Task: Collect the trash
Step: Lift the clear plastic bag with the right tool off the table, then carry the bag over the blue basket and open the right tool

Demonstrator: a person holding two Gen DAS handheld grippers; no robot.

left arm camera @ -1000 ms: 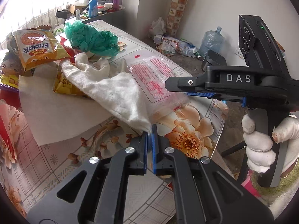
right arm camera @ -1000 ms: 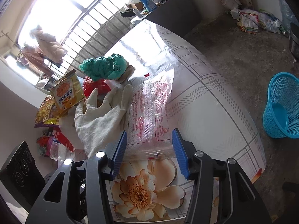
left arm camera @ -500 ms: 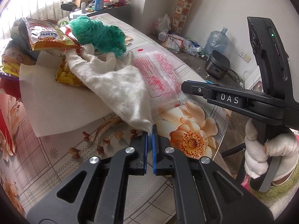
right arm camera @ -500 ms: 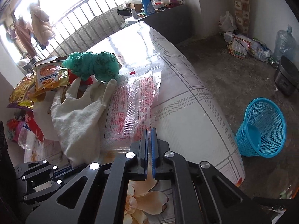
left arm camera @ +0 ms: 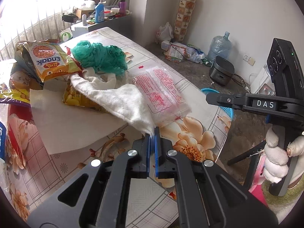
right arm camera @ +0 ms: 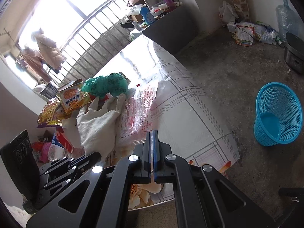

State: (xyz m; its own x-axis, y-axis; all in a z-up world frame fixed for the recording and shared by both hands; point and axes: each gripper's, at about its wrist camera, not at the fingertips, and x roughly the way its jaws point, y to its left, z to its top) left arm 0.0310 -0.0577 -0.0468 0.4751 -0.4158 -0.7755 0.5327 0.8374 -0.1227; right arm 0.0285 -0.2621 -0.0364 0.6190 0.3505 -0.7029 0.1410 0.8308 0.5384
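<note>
My left gripper (left arm camera: 152, 133) is shut on the near corner of a white cloth glove (left arm camera: 117, 96), which lies across a pile of wrappers. My right gripper (right arm camera: 152, 133) is shut on the near edge of a clear plastic bag with red print (right arm camera: 138, 117). The bag also shows in the left wrist view (left arm camera: 163, 91), lying on the table to the right of the glove. A blue mesh trash basket (right arm camera: 277, 114) stands on the floor right of the table. The right gripper's body (left arm camera: 266, 104) shows at right in the left wrist view.
A crumpled green plastic bag (left arm camera: 98, 57), an orange Enaak snack packet (left arm camera: 49, 60), a yellow packet (left arm camera: 79, 98) and a white sheet of paper (left arm camera: 62, 125) lie on the floral tablecloth (left arm camera: 190, 142). A rice cooker (left arm camera: 221, 72) and water jug (left arm camera: 219, 45) stand on the floor.
My right gripper closed from open onto the clear bag's edge and has lifted away to the right. My left gripper stayed shut on the glove corner.
</note>
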